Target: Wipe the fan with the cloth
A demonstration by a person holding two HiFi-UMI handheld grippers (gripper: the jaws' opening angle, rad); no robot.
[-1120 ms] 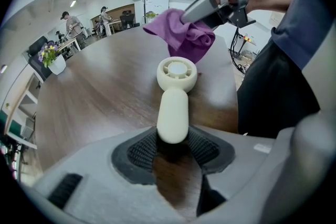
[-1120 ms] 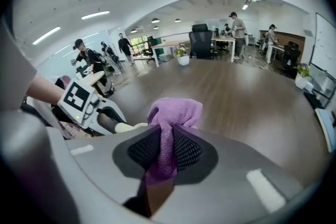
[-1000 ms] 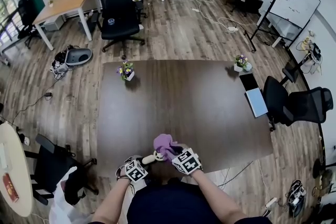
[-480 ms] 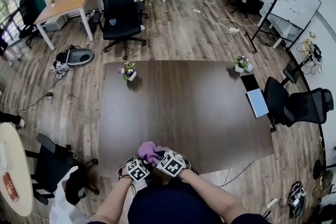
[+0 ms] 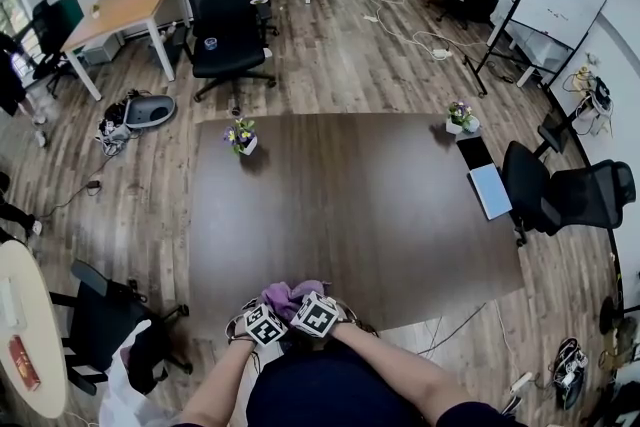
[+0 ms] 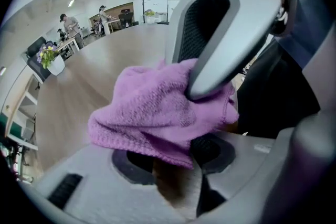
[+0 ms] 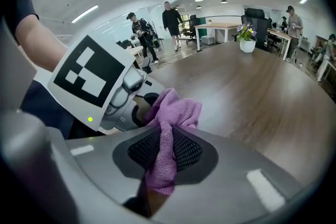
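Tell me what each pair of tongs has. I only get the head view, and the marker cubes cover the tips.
Observer: The right tongs are shut on the purple cloth; a fold of it is pinched between the black pads.
Operator: Now the left pair.
Observer: A tan piece, seemingly the handle of the fan, fills the gap between the pads of the left tongs.
Operator: Say where the cloth sits against it.
Observer: It drapes over the left tongs' tips and hides the rest of the fan, with one jaw of the right tongs pressing on it from above.
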